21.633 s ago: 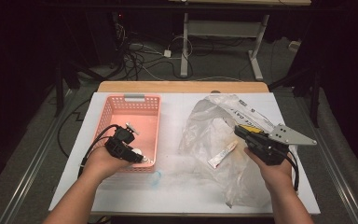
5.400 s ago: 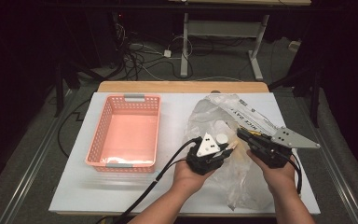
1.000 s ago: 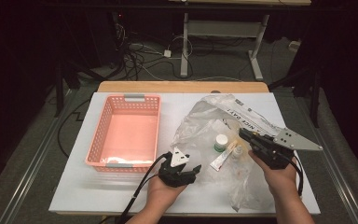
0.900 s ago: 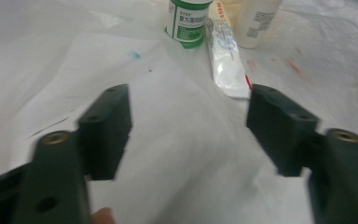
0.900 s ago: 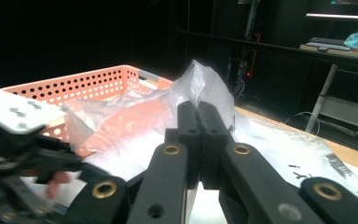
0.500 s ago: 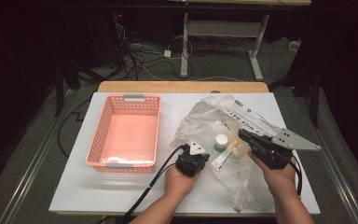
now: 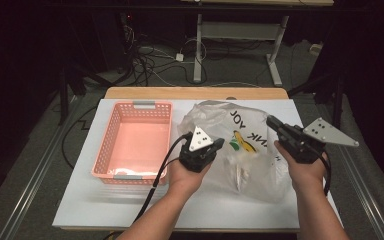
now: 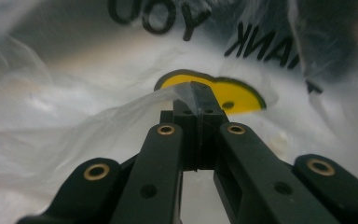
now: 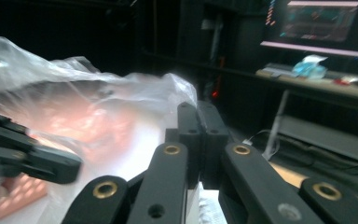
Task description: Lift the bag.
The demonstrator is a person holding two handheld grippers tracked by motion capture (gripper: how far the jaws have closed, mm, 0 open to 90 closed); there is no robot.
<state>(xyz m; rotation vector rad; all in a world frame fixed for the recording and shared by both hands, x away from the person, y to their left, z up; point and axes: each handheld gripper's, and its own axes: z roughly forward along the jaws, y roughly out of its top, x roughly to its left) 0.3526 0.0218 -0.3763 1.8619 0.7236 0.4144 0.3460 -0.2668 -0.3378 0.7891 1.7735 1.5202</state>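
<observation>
A clear plastic bag [image 7: 252, 165] with black "THANK YOU" lettering and a yellow smiley face stands bunched on the white table, held up between both grippers. My left gripper [image 7: 219, 144] is shut on a fold of the bag's film at its left side; the left gripper view has the jaws [image 8: 196, 93] pressed together with thin plastic [image 8: 74, 121] caught at the tips. My right gripper [image 7: 271, 121] is shut at the bag's upper right edge; in its own view the closed jaws [image 9: 198, 112] meet the raised bag [image 9: 74, 88]. Pale items lie blurred inside the bag.
A pink plastic basket [image 7: 145, 105] sits left of the bag, with something small and pale at its near end. The white table top [image 7: 130, 205] has bare room in front. Cables trail from both grippers. The left gripper [image 9: 28, 156] appears in the right gripper view.
My left gripper moved forward and right to the bag and shut on its film. The bag now stands taller between the grippers, with its lettering facing up. The right gripper barely moved.
</observation>
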